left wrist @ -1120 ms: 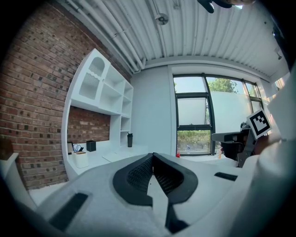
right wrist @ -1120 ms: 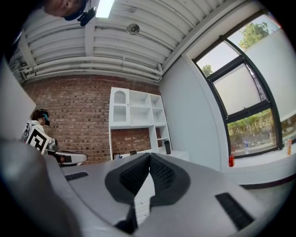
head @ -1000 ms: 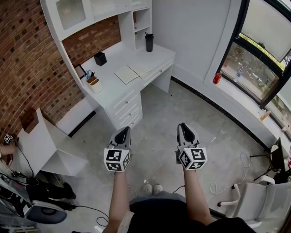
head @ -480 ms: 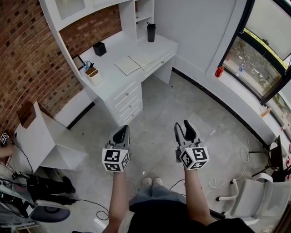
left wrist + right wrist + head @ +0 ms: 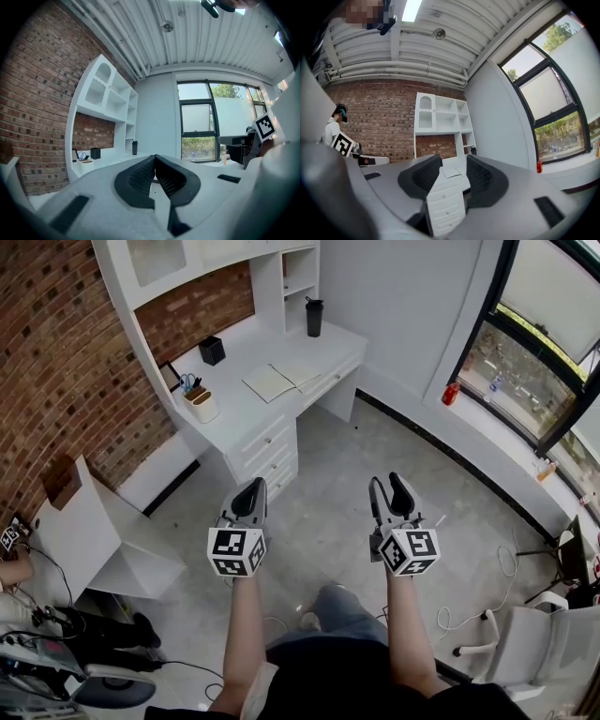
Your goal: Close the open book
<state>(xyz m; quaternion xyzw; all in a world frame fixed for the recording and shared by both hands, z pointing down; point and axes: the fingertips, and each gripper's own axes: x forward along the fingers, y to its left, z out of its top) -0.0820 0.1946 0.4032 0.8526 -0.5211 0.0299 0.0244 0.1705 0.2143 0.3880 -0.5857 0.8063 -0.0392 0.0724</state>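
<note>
Left gripper (image 5: 251,491): your jaws are pressed together at the tips, with nothing between them. It points level, out over the grey floor (image 5: 328,512), with the marker cube toward you.

Right gripper (image 5: 391,486): the jaws are spread wide and have just been opening. Nothing is held. In the right gripper view, only the far desk shows through the gap. It also points level, beside the left gripper, the two well apart from each other.

Both grippers are out in front of your body, well apart from the desk (image 5: 234,418).

Book (image 5: 279,381): it lies open and flat on the white desk top, near the front edge, above the drawers (image 5: 272,451). Neither gripper touches it.

Other things on the desk:
- A white pot (image 5: 202,409) holding pens stands toward the left end.
- A black box (image 5: 212,351) stands at the back, against the brick panel.
- A black cup (image 5: 314,317) stands upright at the far right, under the shelves.

The book lies between the pot and the cup, apart from both.

Surroundings: a brick wall (image 5: 56,381) is to your left and a window (image 5: 534,352) to your right, with a red can (image 5: 451,395) on its sill. A white chair (image 5: 534,652) is at the lower right.
</note>
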